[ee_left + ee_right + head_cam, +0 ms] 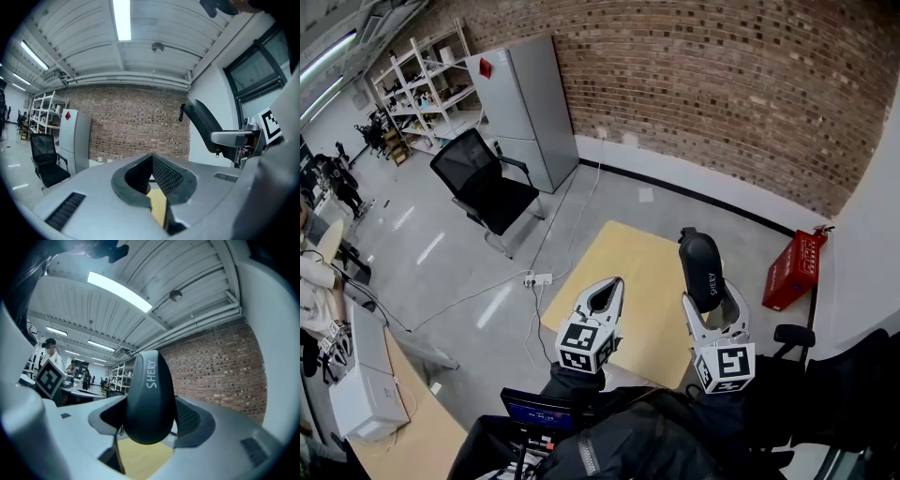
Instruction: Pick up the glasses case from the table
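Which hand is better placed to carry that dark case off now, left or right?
Right. The right gripper is shut on the glasses case, holding it up off the table. The left gripper beside it is shut and empty.

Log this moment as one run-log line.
right claw: shut on glasses case | case: upright, clear of table | left claw: shut, empty | pick-up: done
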`<state>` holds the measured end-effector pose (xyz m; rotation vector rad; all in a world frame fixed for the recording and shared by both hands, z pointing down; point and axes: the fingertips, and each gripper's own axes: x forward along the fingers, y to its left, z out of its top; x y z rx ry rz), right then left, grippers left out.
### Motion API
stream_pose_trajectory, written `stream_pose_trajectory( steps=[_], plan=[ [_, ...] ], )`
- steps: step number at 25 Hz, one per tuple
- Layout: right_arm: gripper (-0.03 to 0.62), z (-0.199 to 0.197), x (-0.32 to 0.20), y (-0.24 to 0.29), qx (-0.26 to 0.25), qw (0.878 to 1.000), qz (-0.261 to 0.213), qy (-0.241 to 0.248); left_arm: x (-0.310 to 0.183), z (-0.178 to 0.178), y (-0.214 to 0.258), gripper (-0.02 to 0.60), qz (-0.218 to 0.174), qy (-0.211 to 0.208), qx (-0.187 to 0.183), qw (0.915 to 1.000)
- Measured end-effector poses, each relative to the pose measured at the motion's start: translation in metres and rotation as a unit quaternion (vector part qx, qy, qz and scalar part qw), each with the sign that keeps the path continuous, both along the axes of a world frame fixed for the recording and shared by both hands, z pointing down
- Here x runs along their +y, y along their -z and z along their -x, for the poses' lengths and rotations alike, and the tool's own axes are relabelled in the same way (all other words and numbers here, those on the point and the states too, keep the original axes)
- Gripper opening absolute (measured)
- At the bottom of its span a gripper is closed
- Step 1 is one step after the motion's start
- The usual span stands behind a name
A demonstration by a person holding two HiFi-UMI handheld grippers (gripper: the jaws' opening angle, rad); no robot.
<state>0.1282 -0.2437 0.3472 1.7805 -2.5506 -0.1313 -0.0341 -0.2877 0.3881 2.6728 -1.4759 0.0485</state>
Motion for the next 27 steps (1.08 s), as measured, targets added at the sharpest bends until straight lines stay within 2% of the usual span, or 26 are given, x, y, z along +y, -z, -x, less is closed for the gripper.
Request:
stream_pose_trajectory(
  steps=[27],
  plan=[
    [0.321, 0.0005, -0.007, -0.0045, 0.004, 1.0, 0.005, 0.008, -0.0079, -0.0096, -0.0066, 0.0, 0.01, -0.01, -0.005, 0.9999]
  ],
)
